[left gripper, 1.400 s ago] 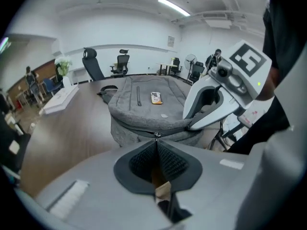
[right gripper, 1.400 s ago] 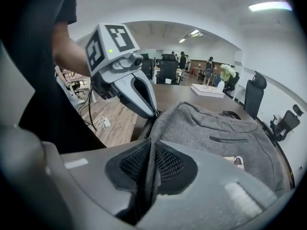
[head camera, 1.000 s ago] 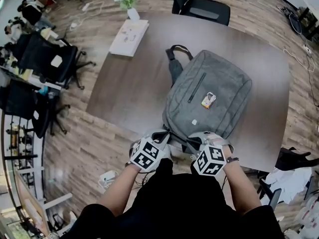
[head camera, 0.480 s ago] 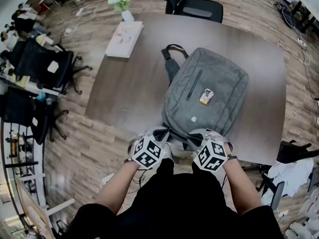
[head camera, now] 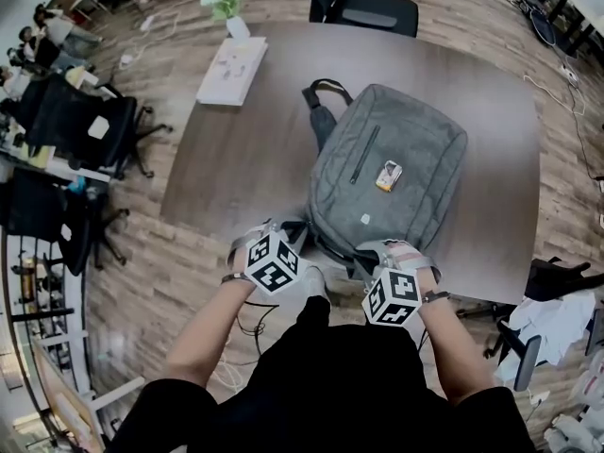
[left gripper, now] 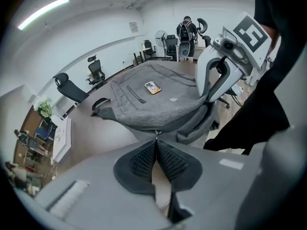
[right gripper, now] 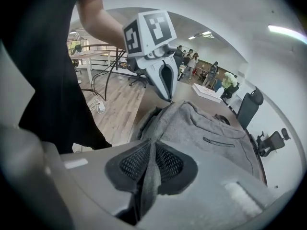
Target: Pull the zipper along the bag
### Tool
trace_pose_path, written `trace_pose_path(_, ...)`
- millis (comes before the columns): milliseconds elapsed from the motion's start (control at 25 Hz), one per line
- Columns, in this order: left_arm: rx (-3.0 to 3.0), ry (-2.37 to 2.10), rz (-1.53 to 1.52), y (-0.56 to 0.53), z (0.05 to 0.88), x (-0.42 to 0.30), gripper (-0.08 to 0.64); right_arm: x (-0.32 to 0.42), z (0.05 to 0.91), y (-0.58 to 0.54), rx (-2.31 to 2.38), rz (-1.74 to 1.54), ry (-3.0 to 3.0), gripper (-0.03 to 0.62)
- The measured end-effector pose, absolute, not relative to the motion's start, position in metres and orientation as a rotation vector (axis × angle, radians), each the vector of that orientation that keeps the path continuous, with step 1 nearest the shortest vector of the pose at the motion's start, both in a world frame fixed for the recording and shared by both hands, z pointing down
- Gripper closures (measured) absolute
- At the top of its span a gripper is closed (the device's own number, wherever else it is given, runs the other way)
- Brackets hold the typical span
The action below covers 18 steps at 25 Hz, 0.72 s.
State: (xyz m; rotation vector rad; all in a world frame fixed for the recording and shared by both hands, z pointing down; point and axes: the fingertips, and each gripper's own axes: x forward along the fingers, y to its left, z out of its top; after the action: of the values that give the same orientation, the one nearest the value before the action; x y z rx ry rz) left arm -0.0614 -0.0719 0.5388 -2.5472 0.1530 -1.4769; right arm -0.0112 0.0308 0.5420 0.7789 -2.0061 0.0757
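Dark office table (head camera: 226, 168), grey bag (head camera: 406, 168) flat on it; left gripper (left gripper: 156, 145) pinched tight on zipper pull (left gripper: 156, 133) at bag's near edge; right gripper (right gripper: 150, 152) clamped on bag fabric fold

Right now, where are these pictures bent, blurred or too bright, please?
Head view: strong fisheye, the table edge bows; the grey bag is sharp. Left gripper view: dark round border, ceiling lights glare white. Right gripper view: same border; the bag's fabric between the pads blurs near the lens.
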Motion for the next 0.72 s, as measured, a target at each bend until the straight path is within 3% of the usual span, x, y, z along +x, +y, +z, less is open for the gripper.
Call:
trace_pose_path(400, -2.490, 0.029, -1.464, -0.138, 0.565, -0.044, 0.532, -0.008, 0.541, 0.041, 0.747, 0.094, -2.042, 0.558)
trace_pose_path(720, -2.395, -0.316, -1.291, -0.180, 0.584, -0.013, 0.529, -0.002, 0.543, 0.048, 0.621, 0.089, -2.083, 0.557)
